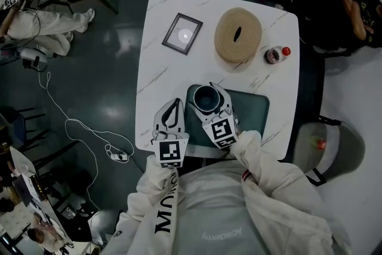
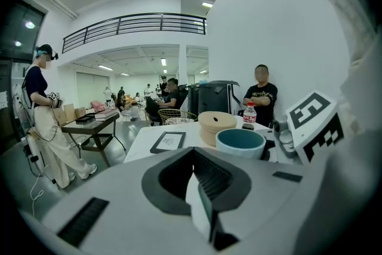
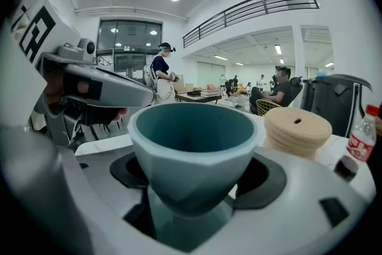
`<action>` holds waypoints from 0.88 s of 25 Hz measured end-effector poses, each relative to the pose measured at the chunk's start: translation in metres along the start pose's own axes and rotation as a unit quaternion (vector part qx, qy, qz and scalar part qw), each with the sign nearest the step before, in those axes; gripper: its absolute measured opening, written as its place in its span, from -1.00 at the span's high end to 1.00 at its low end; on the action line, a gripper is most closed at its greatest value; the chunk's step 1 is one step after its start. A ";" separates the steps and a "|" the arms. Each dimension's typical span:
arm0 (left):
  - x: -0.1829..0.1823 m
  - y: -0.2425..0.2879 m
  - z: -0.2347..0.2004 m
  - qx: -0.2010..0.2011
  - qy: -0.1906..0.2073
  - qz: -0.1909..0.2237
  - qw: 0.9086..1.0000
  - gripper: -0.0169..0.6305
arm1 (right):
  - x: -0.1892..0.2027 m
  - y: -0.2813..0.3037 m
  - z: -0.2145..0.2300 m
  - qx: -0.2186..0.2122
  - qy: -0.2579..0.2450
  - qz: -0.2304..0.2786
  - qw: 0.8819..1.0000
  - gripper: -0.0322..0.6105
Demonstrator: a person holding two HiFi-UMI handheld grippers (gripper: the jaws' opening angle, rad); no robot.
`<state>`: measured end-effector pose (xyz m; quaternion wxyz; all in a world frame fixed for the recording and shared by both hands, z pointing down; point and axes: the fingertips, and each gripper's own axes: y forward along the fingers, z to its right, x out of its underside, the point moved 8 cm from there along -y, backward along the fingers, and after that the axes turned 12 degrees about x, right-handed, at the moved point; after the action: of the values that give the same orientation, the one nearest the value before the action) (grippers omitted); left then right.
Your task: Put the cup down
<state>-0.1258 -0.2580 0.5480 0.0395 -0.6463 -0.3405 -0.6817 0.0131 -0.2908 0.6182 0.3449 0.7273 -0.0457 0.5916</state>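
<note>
At lower centre, the right gripper (image 1: 208, 91) holds the teal cup (image 1: 207, 100) in wide fingers over the green mat (image 1: 253, 110). The left gripper (image 1: 176, 103) has narrow, empty fingers.

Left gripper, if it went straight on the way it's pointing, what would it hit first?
Most likely the picture frame lying on the table, with only bare tabletop before it. The left gripper points just left of the cup.

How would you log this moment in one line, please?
right gripper: jaws shut on cup | cup: over green mat, contact unclear, not released | left gripper: jaws shut, empty
</note>
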 end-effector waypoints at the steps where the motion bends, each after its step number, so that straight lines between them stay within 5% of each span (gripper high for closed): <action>1: 0.001 0.000 0.000 0.000 -0.001 -0.001 1.000 0.91 | 0.002 0.002 -0.001 -0.001 -0.002 -0.001 1.000 -0.31; 22: 0.009 0.000 0.003 0.005 -0.009 -0.012 1.000 0.91 | 0.013 0.015 -0.010 -0.006 -0.021 -0.009 1.000 -0.31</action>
<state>-0.1242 -0.2531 0.5563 0.0317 -0.6481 -0.3522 -0.6745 0.0014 -0.2919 0.6374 0.3538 0.7380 -0.0498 0.5724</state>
